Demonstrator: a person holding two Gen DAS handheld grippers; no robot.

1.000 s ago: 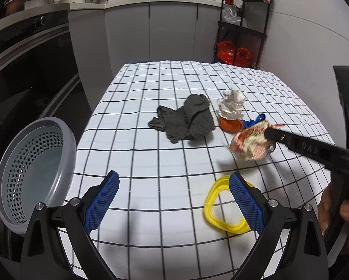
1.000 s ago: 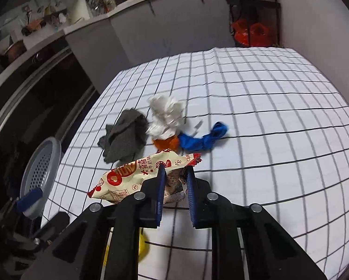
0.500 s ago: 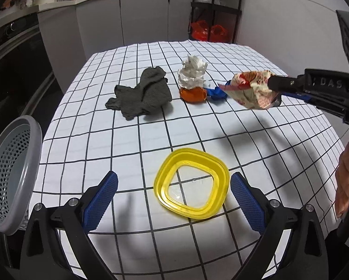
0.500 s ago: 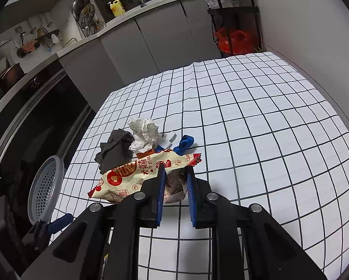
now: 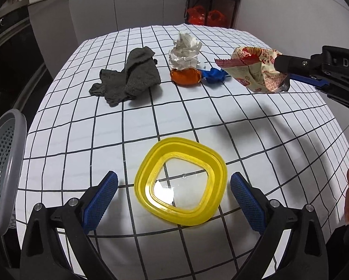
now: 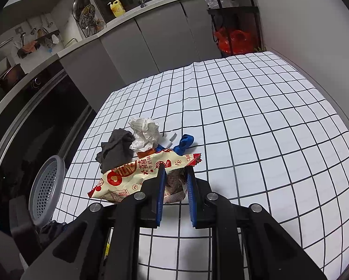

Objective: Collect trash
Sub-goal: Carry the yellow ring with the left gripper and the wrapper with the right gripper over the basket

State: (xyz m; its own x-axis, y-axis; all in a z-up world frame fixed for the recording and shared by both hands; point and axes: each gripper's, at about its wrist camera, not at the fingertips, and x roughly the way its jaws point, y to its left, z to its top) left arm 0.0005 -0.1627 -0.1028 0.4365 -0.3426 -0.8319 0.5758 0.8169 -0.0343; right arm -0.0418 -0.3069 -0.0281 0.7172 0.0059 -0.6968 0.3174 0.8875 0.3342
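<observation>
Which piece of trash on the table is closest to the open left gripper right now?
The yellow square lid, lying flat between the left gripper fingers. The crumpled paper, orange piece and blue scrap cluster farther back.

The grey basket [image 5: 4, 170] is cut by the left wrist view's left edge. The snack wrapper [image 6: 137, 175] hides most of the orange scrap [image 6: 146, 153]. Print on the wrapper is too small to read.

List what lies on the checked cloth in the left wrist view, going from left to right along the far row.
grey rag → crumpled white paper sitting on the orange scrap → blue scrap → snack wrapper, held up off the cloth by the right gripper.
</observation>
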